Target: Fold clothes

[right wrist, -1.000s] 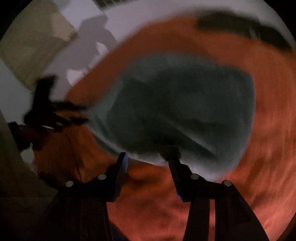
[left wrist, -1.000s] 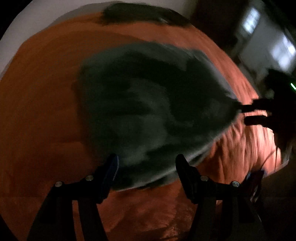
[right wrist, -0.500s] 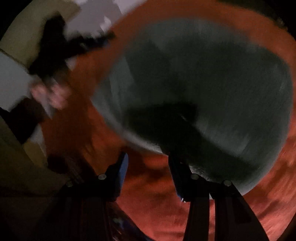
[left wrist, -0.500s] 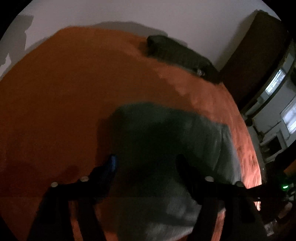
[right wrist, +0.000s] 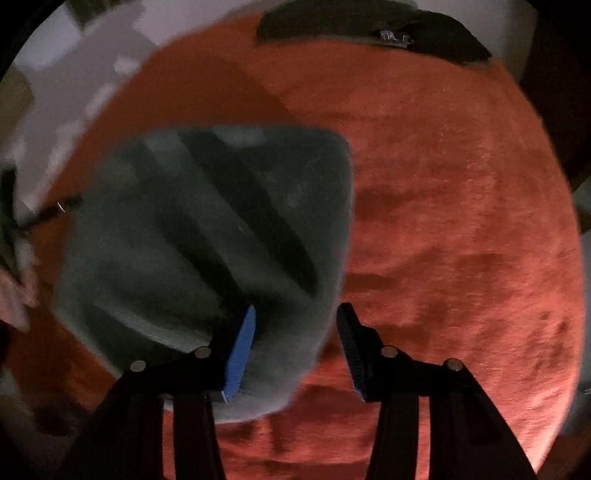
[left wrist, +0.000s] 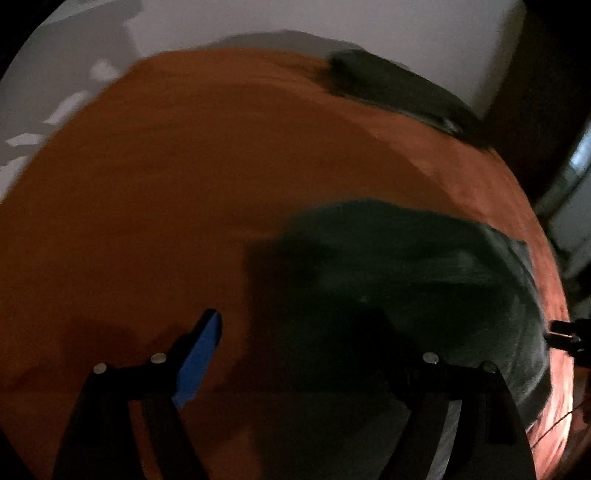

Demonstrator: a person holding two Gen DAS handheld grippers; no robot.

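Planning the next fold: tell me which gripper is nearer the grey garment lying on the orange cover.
Right. The right gripper hangs open straddling the grey garment's near edge. The left gripper, also open, hovers at its other side, one finger over the orange cover.

Dark grey-green garment (right wrist: 207,251), folded into a compact, roughly rectangular pad with rounded corners, lying flat on an orange-red surface. Several broad diagonal creases and shadow bands cross its upper face. Its cloth looks soft and slightly fuzzy; the outlines are blurred. In the left wrist view the same garment (left wrist: 406,280) occupies the lower right, its far edge straight, its right edge paler. A second dark garment (right wrist: 373,26), elongated and flattened, lies at the far edge of the surface, well apart from the first (left wrist: 399,92).
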